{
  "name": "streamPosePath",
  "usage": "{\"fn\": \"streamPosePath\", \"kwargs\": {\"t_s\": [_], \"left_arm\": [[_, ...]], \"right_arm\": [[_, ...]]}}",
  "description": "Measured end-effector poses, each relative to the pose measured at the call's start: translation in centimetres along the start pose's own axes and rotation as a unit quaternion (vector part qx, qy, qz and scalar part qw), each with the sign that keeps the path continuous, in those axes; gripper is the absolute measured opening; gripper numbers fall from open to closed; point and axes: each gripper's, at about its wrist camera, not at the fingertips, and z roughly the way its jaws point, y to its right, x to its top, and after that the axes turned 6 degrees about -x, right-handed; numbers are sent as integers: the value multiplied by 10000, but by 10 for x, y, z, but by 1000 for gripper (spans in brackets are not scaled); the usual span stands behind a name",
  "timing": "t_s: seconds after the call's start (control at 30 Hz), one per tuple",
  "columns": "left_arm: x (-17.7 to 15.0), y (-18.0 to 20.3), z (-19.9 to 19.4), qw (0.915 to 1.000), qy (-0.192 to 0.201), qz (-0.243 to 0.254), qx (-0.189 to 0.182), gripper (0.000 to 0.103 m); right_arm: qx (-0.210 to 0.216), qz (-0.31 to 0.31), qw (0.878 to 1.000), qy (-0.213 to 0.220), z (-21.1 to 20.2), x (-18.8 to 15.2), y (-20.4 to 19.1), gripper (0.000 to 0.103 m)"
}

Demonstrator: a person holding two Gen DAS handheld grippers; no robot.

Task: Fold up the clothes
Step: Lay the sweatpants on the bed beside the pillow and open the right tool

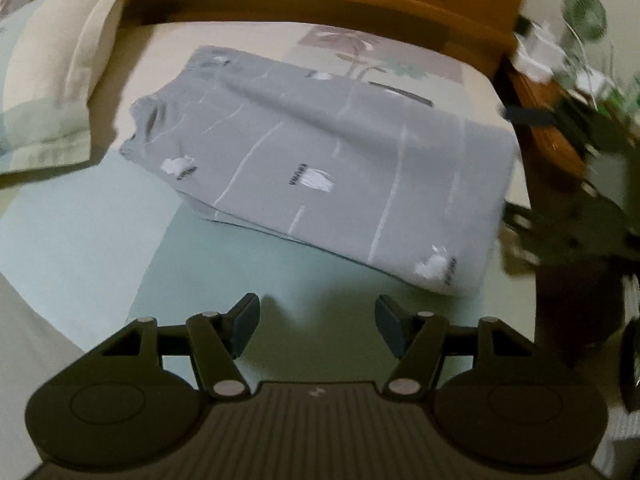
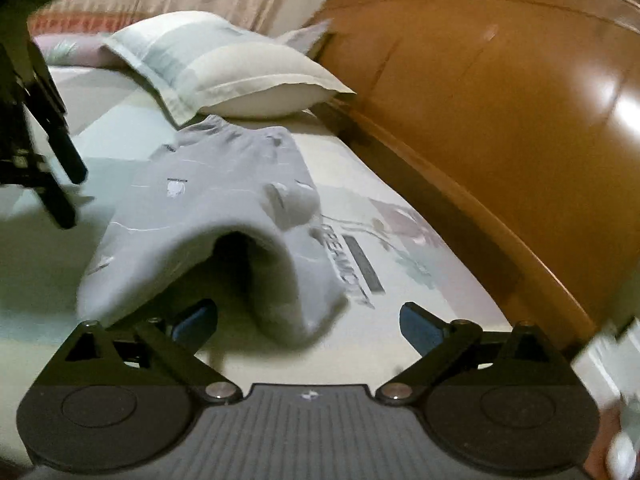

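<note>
Left wrist view looks down on the folded grey garment (image 1: 320, 160) lying flat on the bed sheet (image 1: 100, 240), a tidy rectangle whose long axis runs from about 10 o'clock, where the neckline sits, to 4 o'clock, where the folded edge ends. Only this view shows the bedside cabinet (image 1: 548, 120) at 2 o'clock with a small green fan (image 1: 586, 14) on it, and the blurred right tool (image 1: 560, 220) at 3 o'clock beside the garment's folded end. The left tool (image 1: 316, 328) hangs over bare sheet at 6 o'clock, jaws apart, nothing between them. From the right wrist view, low and close, the garment's near fold (image 2: 248, 264) arches up into a dark tunnel, a thing the other view hides; the neckline points away toward the pillow (image 2: 224, 68) at 11 o'clock, beside the wooden headboard (image 2: 500, 120). The right tool (image 2: 308, 324) gapes wide, its pads clear of the cloth.
</note>
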Motion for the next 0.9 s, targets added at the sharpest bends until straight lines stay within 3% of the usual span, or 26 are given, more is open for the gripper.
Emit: {"fn": "streamPosePath", "kwargs": {"t_s": [0.2,0.37,0.67,0.77,0.83,0.9], "left_arm": [[5,4,-4,9999,80,54,-49,70],[3,1,1,9999,102,11,-66,70],[-4,-1,2,9999,92,-69,-73,70],[-6,-2,0,9998,110,-108,-110,71],[-7,-3,0,9998,107,-164,-106,71],[-8,-5,0,9996,116,-246,-106,71]], "right_arm": [[-428,4,9991,25,27,3,9,100],[-1154,219,9931,55,32,5,41,100],[-2012,473,9779,-303,7,3,59,101],[-1606,1134,9799,-326,-14,-2,69,101],[-744,1791,9806,-297,-25,-7,75,102],[227,2384,9705,-267,-30,-13,76,102]]}}
